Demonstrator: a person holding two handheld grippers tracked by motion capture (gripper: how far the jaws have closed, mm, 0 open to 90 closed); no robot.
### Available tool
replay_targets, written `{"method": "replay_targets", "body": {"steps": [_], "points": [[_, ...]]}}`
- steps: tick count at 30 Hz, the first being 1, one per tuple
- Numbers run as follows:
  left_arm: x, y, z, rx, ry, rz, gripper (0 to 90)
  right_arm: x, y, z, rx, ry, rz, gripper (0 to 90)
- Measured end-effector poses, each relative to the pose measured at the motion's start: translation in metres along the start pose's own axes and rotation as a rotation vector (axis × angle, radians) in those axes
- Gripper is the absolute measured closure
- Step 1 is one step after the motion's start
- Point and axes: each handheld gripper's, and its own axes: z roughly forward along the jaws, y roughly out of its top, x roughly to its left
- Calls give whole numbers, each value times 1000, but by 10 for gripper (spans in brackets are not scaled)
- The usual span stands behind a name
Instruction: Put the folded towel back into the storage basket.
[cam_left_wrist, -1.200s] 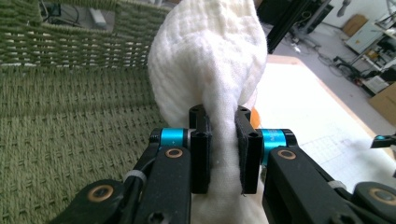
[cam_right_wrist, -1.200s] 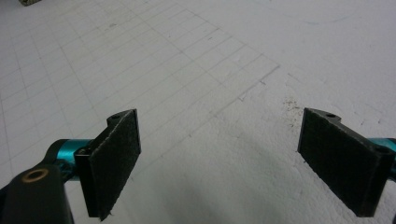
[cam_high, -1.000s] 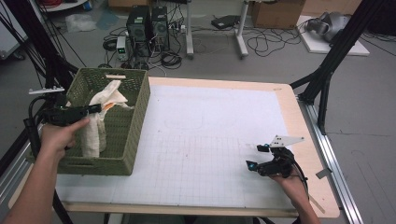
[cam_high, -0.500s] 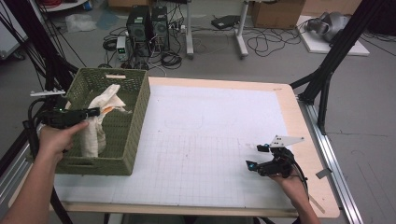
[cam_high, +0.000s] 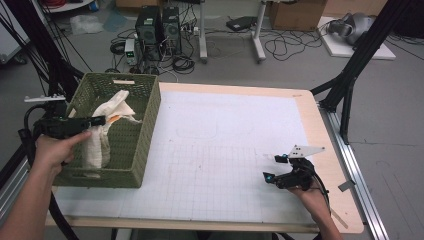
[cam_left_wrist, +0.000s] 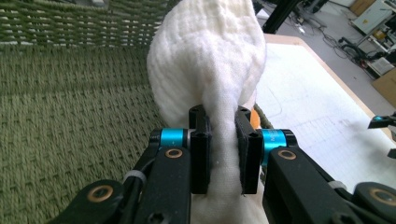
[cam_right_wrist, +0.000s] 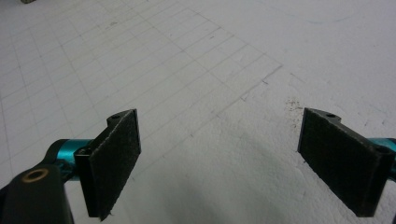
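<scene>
over the basket (cam_high: 145, 130), the left gripper (cam_left_wrist: 223, 140) pinches a bunched fold of soft, light cloth (cam_left_wrist: 205, 70); right gripper (cam_right_wrist: 219, 154) spread wide.

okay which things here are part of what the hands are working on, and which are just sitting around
In the job: white cloth, pinched by the left gripper; green woven basket it hangs in; right gripper, open over the gridded mat.

Lying about: computer towers, floor cables, cardboard box.
</scene>
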Motion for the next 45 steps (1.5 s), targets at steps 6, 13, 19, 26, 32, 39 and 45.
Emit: {"method": "replay_targets", "body": {"steps": [6,13,19,26,32,39,45], "points": [[10,-2,14,4,35,-15,790,0,0,0,0,0,-11,125],[16,-3,24,28,54,-33,790,0,0,1,5,1,-7,125],[18,-4,26,39,71,-36,789,0,0,1,4,2,-11,125],[21,-4,29,41,73,-41,789,0,0,2,10,4,-7,125],[23,-5,29,40,63,-41,789,0,0,2,9,4,-5,125],[24,-6,29,37,64,-47,787,1,0,2,11,3,-7,125],[26,-6,33,42,67,-50,787,0,0,2,11,3,-7,125]]}}
